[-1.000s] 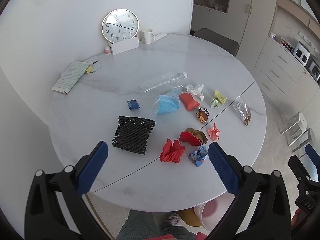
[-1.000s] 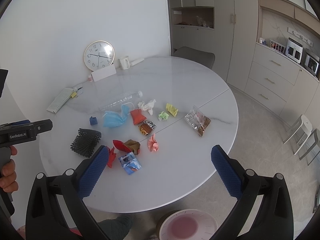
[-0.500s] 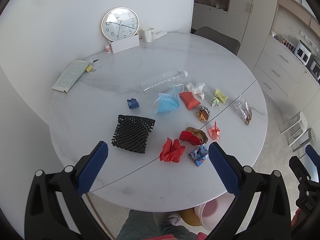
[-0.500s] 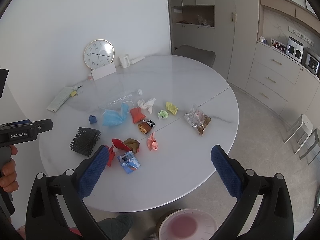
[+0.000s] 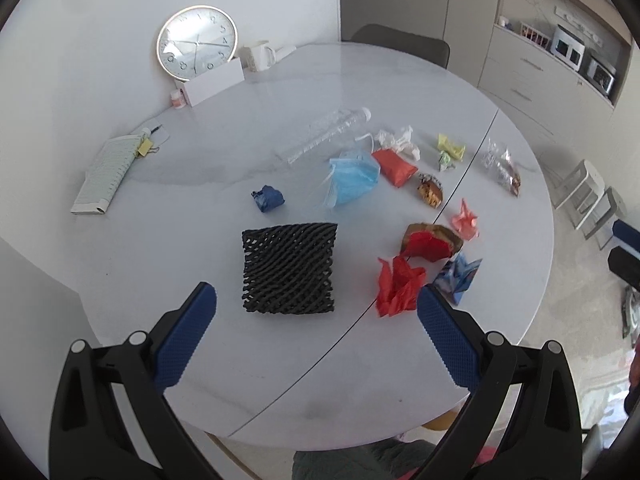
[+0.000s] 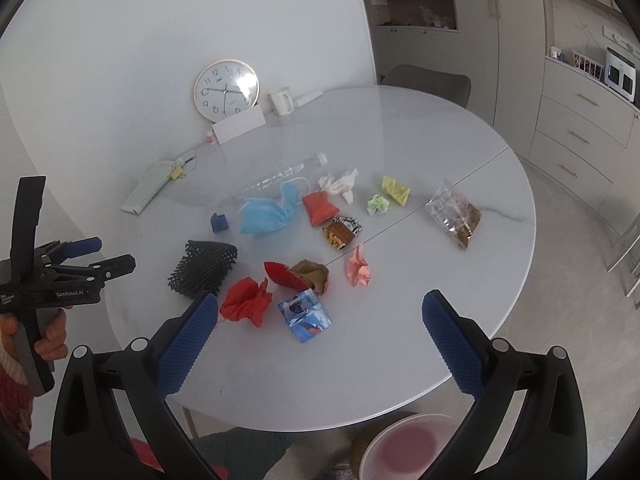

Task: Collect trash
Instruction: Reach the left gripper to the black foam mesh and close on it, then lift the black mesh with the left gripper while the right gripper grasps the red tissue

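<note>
Round white marble table (image 5: 360, 80), litter mid-table, black mesh (image 5: 289, 268) near, clock (image 5: 197, 42) far at wall, both claws spread wide, empty: left gripper (image 5: 316, 320), right gripper (image 6: 320, 322)

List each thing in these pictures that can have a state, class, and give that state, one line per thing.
left gripper: open, holding nothing
right gripper: open, holding nothing
plastic bottle: lying on its side, capped
black foam net: lying flat on the table
face mask: crumpled
red paper: crumpled
clear snack bag: lying flat, partly filled
bin: open, below the table edge
</note>
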